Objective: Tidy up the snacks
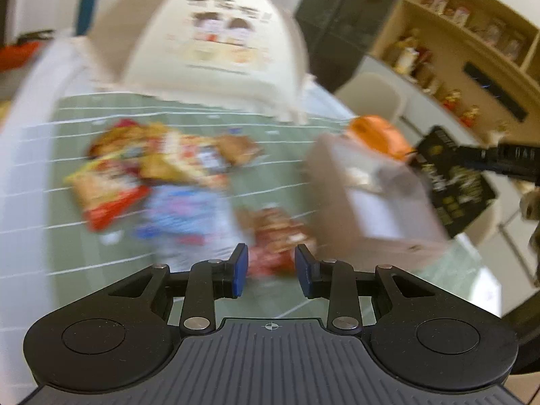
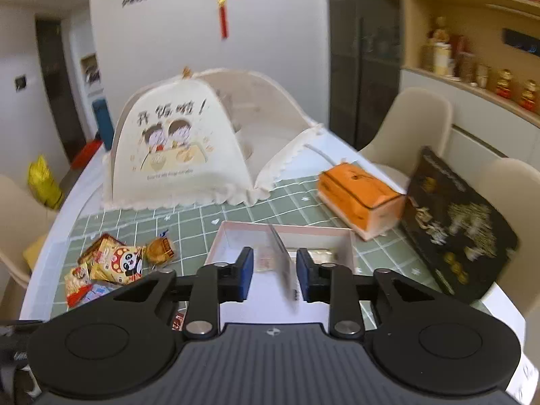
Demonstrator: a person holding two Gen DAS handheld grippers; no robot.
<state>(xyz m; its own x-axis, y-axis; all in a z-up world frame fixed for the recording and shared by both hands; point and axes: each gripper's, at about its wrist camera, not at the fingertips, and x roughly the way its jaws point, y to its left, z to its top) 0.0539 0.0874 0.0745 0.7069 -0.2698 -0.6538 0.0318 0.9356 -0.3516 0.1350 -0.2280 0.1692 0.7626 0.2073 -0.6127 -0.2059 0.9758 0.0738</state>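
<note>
My left gripper has its jaws apart with nothing between them, hovering over a red snack packet on the green-tiled desk. My right gripper is likewise open-jawed, above the divided pink box. More snack packets lie heaped left of the box, the orange tissue pack beyond it.

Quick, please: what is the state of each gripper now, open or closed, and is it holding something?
Left gripper: open, holding nothing; a red snack packet lies past its fingers.
Right gripper: open, nothing clamped; the box divider stands between its fingers.
</note>
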